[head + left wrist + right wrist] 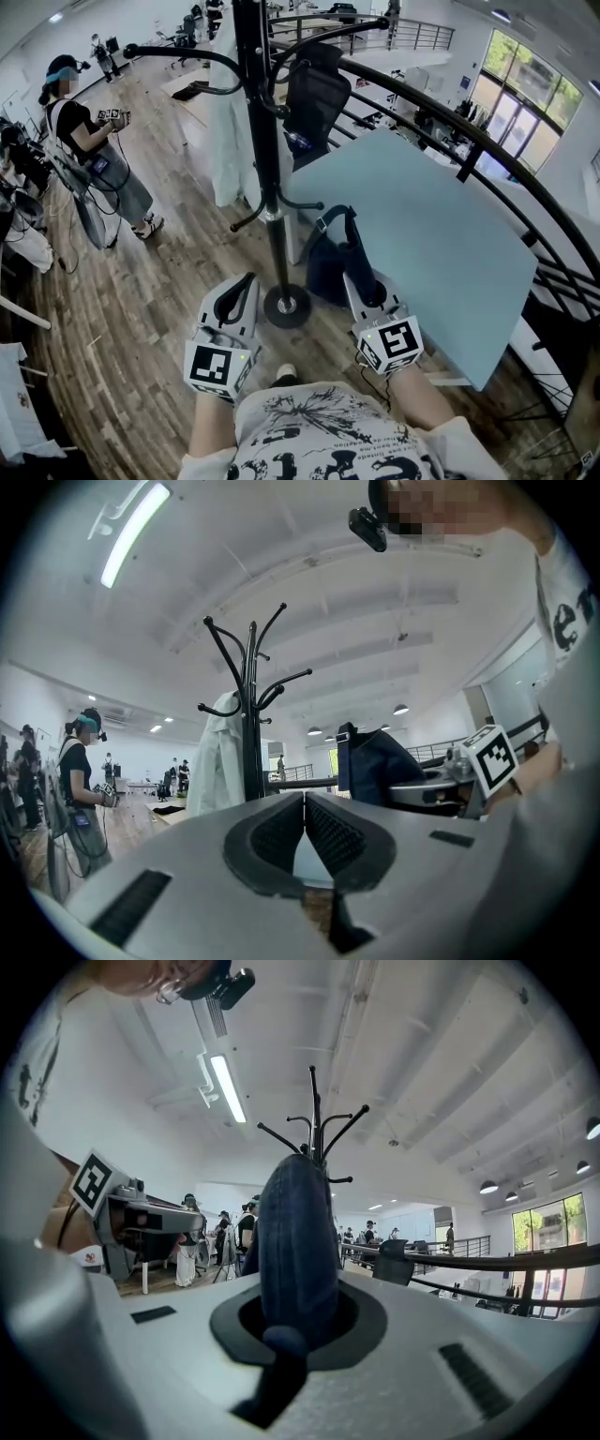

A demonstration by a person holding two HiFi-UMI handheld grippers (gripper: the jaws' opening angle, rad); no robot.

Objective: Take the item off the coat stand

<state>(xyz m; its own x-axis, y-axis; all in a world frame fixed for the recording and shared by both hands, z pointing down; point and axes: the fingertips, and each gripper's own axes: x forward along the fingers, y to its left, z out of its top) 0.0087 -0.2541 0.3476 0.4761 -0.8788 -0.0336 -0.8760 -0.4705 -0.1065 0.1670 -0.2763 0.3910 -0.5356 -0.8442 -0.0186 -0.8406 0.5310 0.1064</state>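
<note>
Coat stand [266, 169]: a black pole through the middle of the head view, with its round base on the wood floor [141, 309].
Bag [330, 261]: dark blue, at 1 o'clock of the stand's base and just beside the pole. Its strap loop is near the tip of a low hook [302, 204]; I cannot tell whether the strap touches it.
Right gripper [361, 286]: at 3 o'clock of the base. The jaws are narrow and clamped on the bag's fabric, which fills the gap between them in the right gripper view.
Left gripper [246, 286]: at 9 o'clock of the base, apart from the bag. The jaws are together with the pads meeting at the tips and nothing between them.
White garment [225, 131]: hangs at 11 o'clock of the pole.
Black backpack [314, 94]: hangs from an upper arm of the stand, at 1 o'clock of the pole.
Desk [441, 234]: light blue, at 3 o'clock of the pole, with the bag by its near corner.
Railing [487, 150]: dark and curved, past the desk's far edge.
Person [89, 141]: stands at 10 o'clock of the stand, well apart from it.
</note>
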